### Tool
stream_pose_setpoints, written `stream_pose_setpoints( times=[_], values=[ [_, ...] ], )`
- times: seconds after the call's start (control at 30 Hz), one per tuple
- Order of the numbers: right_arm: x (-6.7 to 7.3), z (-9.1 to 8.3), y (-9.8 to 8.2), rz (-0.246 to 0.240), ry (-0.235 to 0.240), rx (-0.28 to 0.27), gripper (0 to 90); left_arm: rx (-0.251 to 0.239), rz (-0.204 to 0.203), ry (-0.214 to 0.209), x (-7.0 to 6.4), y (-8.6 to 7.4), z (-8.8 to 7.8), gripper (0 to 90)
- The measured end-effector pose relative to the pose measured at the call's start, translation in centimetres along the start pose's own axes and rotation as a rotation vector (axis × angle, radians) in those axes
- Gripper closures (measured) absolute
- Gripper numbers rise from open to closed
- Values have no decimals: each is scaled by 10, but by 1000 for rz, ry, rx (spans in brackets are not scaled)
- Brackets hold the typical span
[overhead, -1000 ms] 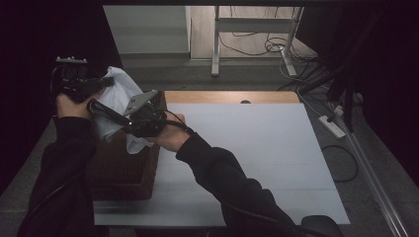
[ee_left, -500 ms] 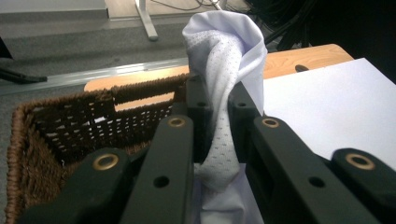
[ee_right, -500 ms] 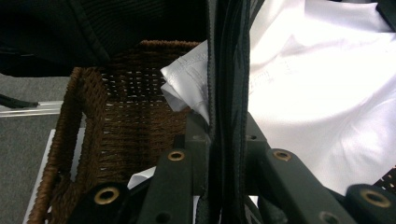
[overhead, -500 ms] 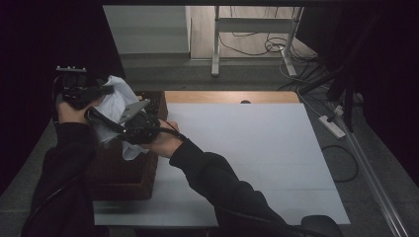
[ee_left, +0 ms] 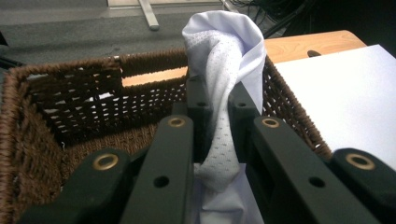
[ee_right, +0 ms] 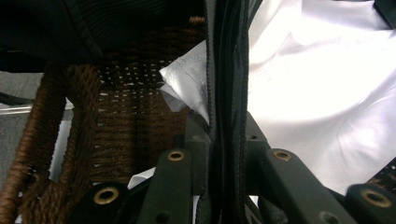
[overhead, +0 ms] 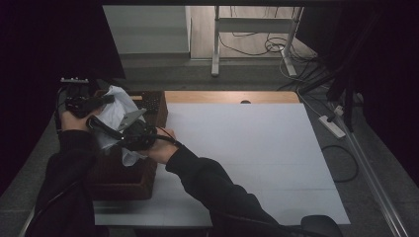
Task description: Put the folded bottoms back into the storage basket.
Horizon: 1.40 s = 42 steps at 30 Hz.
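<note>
The fingers (ee_left: 187, 140) of your left gripper (ee_left: 219, 116) are clenched on a twisted part of the white garment (ee_left: 224, 56), which stands up between them in a bunched fold. The fingers (ee_right: 187, 140) of your right gripper (ee_right: 225, 126) are clenched too; they pinch a dark striped band of the same garment, with the white stitched hem just beside it on the left.

In the high view, both grippers hold the white garment (overhead: 114, 111) over the brown wicker basket (overhead: 123, 173). Your left gripper (overhead: 79, 98) is at the far left side of the basket, and your right gripper (overhead: 136, 136) is nearer to you, above the basket's middle. The cloth hangs between the two and reaches down into the basket.

The basket stands on the left edge of the table (overhead: 237, 148), which is covered by a white sheet. In the left gripper view, the basket's woven wall (ee_left: 70, 102) is seen just behind the cloth.
</note>
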State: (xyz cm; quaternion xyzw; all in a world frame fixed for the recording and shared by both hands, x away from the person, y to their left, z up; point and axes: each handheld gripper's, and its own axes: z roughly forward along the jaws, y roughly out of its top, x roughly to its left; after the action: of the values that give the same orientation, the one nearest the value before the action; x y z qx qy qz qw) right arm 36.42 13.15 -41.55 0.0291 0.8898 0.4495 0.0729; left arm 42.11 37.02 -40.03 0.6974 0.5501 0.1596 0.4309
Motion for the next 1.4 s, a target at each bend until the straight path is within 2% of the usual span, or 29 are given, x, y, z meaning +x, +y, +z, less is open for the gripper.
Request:
stream_pose_setpoints(
  times=[0.27,0.57,0.77,0.83,0.87,0.9,0.97,1.07,1.23,1.4],
  values=[
    [0,13,-13,19,7,24,787,15,-5,-14,7,-14,11,828],
    [4,27,-22,24,18,55,787,34,-18,-26,17,-27,14,827],
    [8,33,-25,9,24,87,782,65,-16,-18,21,-36,18,824],
    [10,35,-25,-3,31,99,756,87,-10,2,23,-39,19,811],
    [11,36,-24,1,47,104,716,89,-1,36,22,-40,18,781],
    [13,37,-23,8,71,103,641,84,5,70,22,-40,16,703],
    [16,37,-21,7,108,80,526,62,2,104,23,-39,11,537],
    [20,35,-17,-5,104,70,450,50,13,129,24,-37,3,427],
    [15,31,-14,21,81,52,383,43,16,125,25,-40,-3,359],
    [7,27,-16,63,79,75,332,56,7,93,23,-43,-4,285]
  ],
)
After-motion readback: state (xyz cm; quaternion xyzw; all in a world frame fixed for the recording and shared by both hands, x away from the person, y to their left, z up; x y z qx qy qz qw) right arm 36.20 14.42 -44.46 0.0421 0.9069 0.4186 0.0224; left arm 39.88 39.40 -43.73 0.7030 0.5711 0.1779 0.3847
